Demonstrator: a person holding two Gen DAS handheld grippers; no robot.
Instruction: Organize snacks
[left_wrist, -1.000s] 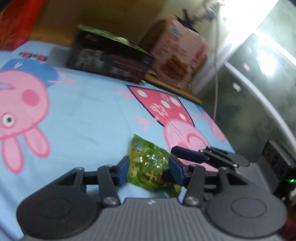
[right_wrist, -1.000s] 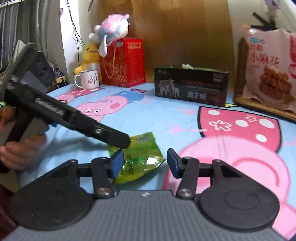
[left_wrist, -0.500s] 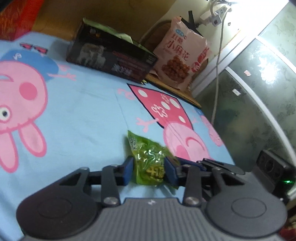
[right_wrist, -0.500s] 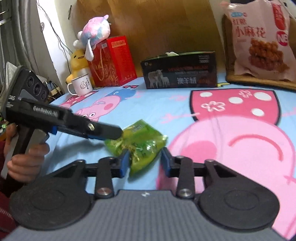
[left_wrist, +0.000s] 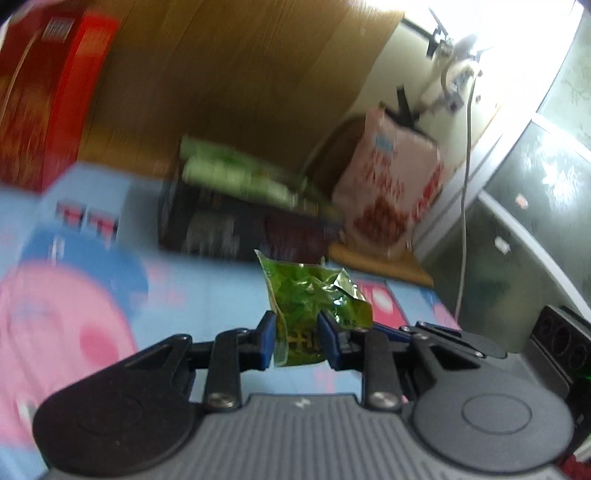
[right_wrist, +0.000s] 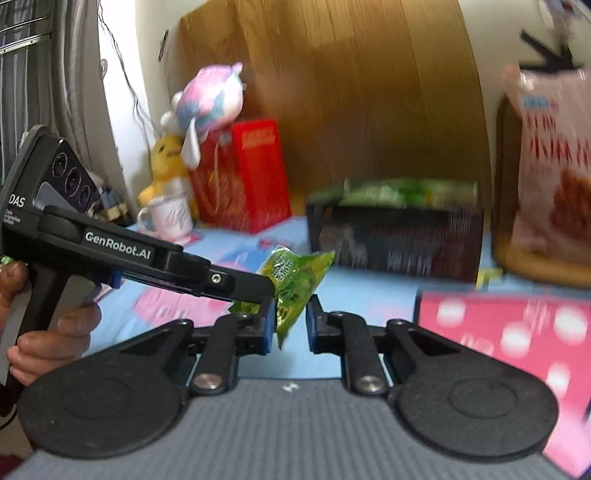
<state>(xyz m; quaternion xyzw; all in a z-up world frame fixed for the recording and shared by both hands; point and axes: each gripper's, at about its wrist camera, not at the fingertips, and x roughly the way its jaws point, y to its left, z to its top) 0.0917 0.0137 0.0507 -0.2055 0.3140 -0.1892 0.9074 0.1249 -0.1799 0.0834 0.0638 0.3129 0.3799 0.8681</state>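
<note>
The left tool (left_wrist: 295, 341) is clamped tight on the lower part of a green snack packet (left_wrist: 314, 299), its blue pads pressing the crinkled foil from both sides, and the packet is held clear above the blue cartoon-print bedsheet (left_wrist: 207, 295). The right tool (right_wrist: 290, 325) has the same green snack packet (right_wrist: 295, 277) between its fingers and its jaws are closing; the left pad touches the foil, while a narrow gap shows beside the right pad. In the right wrist view a hand (right_wrist: 40, 332) grips the handle of the left tool, whose finger reaches across to the packet. Behind it stands a dark box (right_wrist: 395, 240) with more green packets (right_wrist: 399, 194) lying in its open top, and a large pink snack bag (right_wrist: 554, 166) leans to its right. A red box (right_wrist: 243, 173), plush toys (right_wrist: 207, 99) and a mug (right_wrist: 173, 218) sit farther left, against a wooden headboard (right_wrist: 351, 92).
</note>
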